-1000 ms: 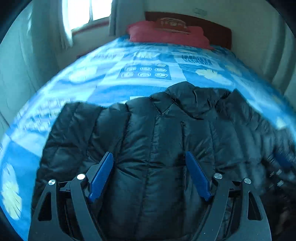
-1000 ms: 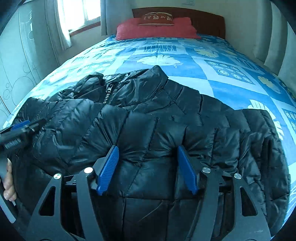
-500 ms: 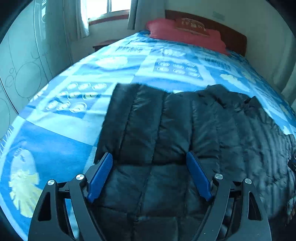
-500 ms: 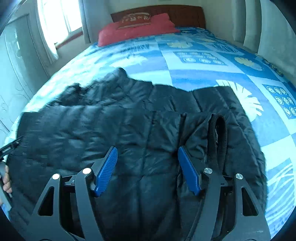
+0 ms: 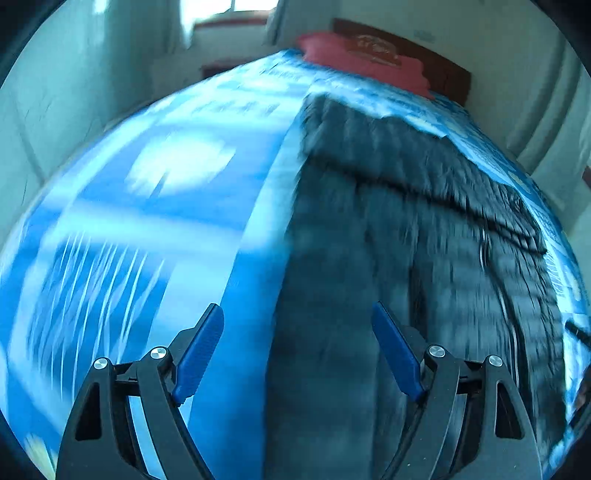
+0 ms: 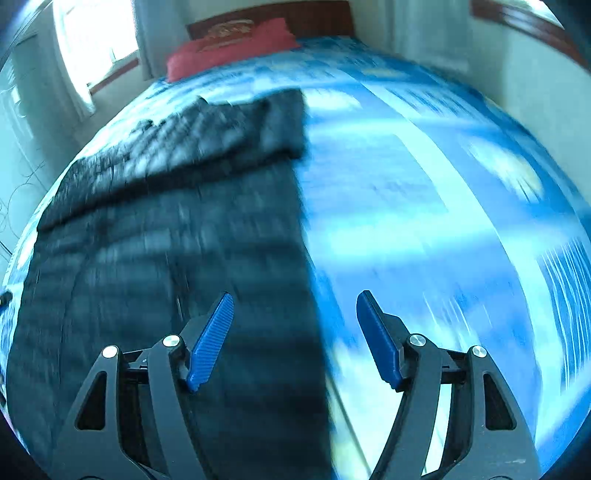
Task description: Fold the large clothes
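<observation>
- Both views are smeared with motion blur, so fine detail is hard to read.
- Left wrist view: the left gripper (image 5: 297, 349) sits at the bottom centre of the frame, its blue pads (image 5: 199, 356) spread wide apart with nothing between them, released.
- The black jacket (image 5: 406, 266) fills the right half of that frame, lying flat on the bed; its long left edge runs from the upper centre down to the bottom centre, passing between the pads.
- The bedspread (image 5: 147, 229), blue with pale patches and white streaked patterns, takes up the left half of the frame.
- Up at the top centre, a red pillow (image 5: 365, 55) rests against a dark wooden headboard (image 5: 443, 70), with a bright window (image 5: 229, 7) at the top left and pale walls either side.
- Right wrist view: the right gripper (image 6: 295, 341) is at the bottom centre, pads (image 6: 376, 343) also spread and empty, released.
- Here the jacket (image 6: 166, 240) covers the left half of the frame, its straight right edge dropping between the pads; a folded or doubled band of it lies across the upper left.
- The bedspread (image 6: 424, 221) fills the right half.
- The pillow (image 6: 229, 48) and headboard (image 6: 314, 14) are at the top centre, the window (image 6: 92, 40) glares at the upper left with a curtain (image 6: 155, 33) beside it, and a pale wall runs down the right.
</observation>
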### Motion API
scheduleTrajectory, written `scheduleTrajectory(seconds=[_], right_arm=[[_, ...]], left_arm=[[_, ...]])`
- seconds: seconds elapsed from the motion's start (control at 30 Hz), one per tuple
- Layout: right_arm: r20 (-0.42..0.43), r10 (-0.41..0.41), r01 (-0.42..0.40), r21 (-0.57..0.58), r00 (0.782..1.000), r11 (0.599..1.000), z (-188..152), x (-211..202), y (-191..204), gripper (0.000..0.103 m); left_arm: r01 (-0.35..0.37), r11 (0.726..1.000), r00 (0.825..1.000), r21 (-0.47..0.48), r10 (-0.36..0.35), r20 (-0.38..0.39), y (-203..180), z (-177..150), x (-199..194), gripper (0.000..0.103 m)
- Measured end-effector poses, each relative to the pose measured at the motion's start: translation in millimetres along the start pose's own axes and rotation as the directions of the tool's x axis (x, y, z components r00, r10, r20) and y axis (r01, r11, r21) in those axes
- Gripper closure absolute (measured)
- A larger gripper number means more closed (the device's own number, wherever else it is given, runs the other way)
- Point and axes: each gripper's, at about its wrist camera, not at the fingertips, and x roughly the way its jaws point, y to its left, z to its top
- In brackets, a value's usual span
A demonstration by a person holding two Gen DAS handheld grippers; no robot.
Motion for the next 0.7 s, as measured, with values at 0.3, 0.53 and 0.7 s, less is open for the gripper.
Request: scheduleTrajectory(seconds=[0.3, 0.53, 0.7], right_arm=[[-0.043, 0.068, -0.062, 0.127, 0.997, 0.990, -90, -35, -24, 0.033], [-0.050, 0.146, -0.139, 0.124, 0.988, 0.982, -114, -51, -8, 0.033], [-0.055, 0.178, -0.170, 0.123, 0.983, 0.978, -127, -58, 0, 0.044]], left_arm=[[0.069, 0.987, 0.997, -0.144, -0.075, -0.033, 27, -88, -38, 0.022], [0.182, 0.976, 0.980, -0.122, -0.189, -0.054, 13, -105, -46, 0.022], [0.214, 0.969, 0.974, -0.123, -0.221, -0.044, 8, -116, -45, 0.022]])
